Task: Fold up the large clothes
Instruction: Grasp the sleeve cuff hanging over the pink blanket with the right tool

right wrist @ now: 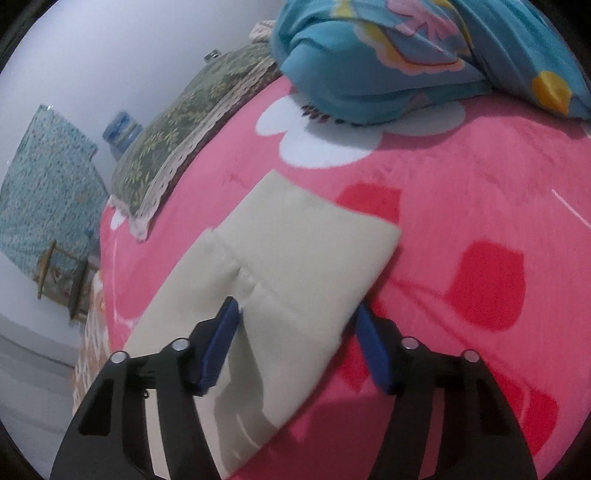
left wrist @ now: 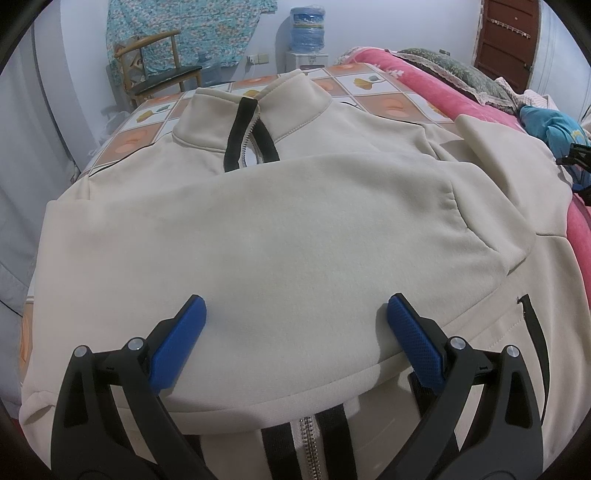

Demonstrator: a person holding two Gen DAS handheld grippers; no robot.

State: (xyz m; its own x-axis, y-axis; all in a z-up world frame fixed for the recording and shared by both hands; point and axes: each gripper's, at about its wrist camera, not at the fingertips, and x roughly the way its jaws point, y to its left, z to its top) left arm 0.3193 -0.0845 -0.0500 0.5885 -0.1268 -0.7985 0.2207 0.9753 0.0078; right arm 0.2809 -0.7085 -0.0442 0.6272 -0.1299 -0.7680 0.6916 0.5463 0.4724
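Observation:
A cream zip-up jacket point(left wrist: 280, 236) with black zipper trim lies front-up on the bed, collar at the far end. One sleeve is folded across its chest. My left gripper point(left wrist: 295, 314) is open just above that folded sleeve, holding nothing. The other sleeve point(right wrist: 291, 254) stretches out over the pink blanket in the right wrist view. My right gripper point(right wrist: 297, 314) is open with its blue fingers on either side of this sleeve, near the cuff end. The right gripper's black frame shows at the right edge of the left wrist view point(left wrist: 580, 155).
A pink blanket point(right wrist: 461, 192) covers the bed, with an orange-tiled sheet point(left wrist: 376, 88) under the collar. A green lace-edged pillow point(right wrist: 177, 136) and a blue bundle point(right wrist: 406, 55) lie beyond the sleeve. A wooden chair point(left wrist: 159, 70) and water dispenser point(left wrist: 306, 33) stand by the wall.

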